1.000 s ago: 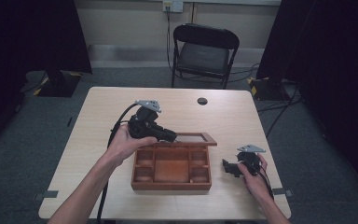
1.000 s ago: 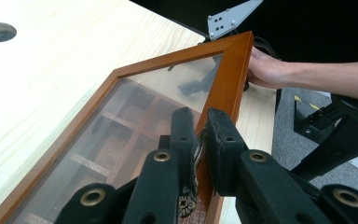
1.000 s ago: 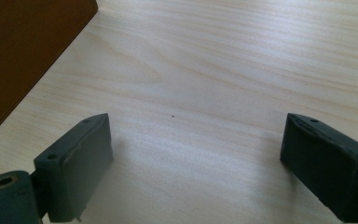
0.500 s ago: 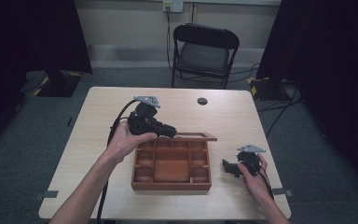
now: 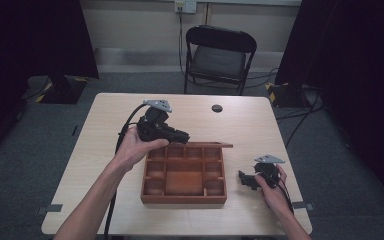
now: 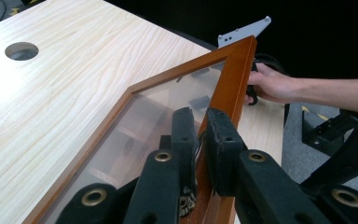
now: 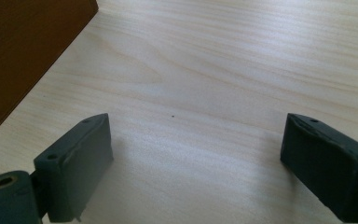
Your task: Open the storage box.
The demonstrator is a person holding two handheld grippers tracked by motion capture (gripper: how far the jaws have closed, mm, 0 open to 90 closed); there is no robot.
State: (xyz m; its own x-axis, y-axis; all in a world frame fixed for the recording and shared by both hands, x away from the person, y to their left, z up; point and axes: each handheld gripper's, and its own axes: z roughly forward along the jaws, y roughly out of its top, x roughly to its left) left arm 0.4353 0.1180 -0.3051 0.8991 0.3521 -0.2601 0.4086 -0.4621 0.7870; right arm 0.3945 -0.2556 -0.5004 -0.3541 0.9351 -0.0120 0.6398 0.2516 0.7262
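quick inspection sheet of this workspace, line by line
surface: light wood table with a round cable hole
job's things: wooden compartment box, its glass lid raised open
clutter: nothing seen
grippers: left gripper shut on the lid's wooden frame; right gripper open, resting on the table beside the box
cables: black cable trails from the left gripper
surroundings: folding chair behind the table, dark curtains, grey carpet

Left tongs (image 5: 182, 136) hold the lid (image 5: 205, 145) above the wooden box (image 5: 184, 199).
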